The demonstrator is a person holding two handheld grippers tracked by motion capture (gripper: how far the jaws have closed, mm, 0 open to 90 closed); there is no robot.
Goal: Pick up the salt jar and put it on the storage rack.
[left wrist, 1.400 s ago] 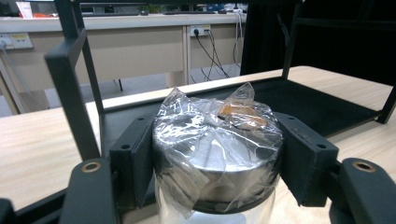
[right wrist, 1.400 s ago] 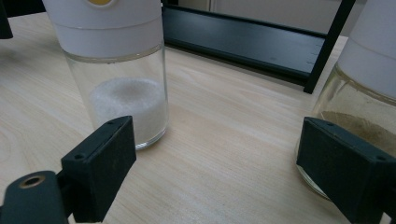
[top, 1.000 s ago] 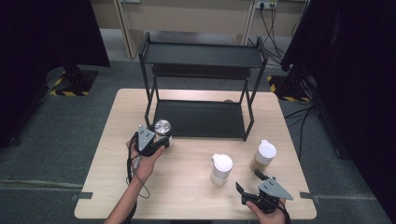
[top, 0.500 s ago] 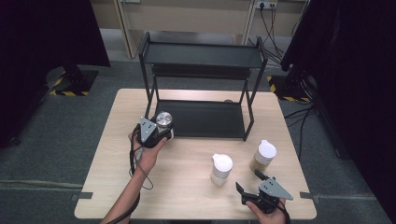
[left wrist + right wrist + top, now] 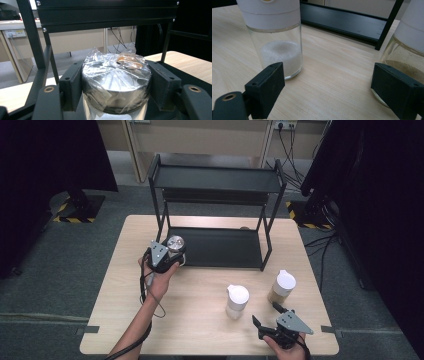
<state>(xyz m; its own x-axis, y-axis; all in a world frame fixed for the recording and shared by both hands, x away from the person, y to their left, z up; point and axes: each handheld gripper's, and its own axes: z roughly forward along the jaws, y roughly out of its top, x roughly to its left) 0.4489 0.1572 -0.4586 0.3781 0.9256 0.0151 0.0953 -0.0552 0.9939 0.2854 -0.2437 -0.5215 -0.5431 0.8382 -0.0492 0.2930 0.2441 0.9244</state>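
My left gripper (image 5: 174,250) is shut on a glass jar (image 5: 176,243) with a silver lid wrapped in clear film. It holds the jar off the table at the front left corner of the black rack (image 5: 215,180). In the left gripper view both pads (image 5: 72,85) press the sides of the jar (image 5: 116,82), and the rack's lower tier lies just beyond. My right gripper (image 5: 265,313) stands open near the table's front edge. It points between a white-capped jar of white powder (image 5: 237,301) (image 5: 275,37) and a white-capped jar of brownish powder (image 5: 282,287) (image 5: 407,50), touching neither.
The rack has two tiers; its lower shelf (image 5: 220,247) is bare, and its posts (image 5: 267,245) stand at the corners. The wooden table (image 5: 120,320) ends close behind my right hand. Cables and dark curtains lie beyond the table.
My left hand has carried the jar a little up and away from me, closer to the rack's front left post. The right gripper has not moved.
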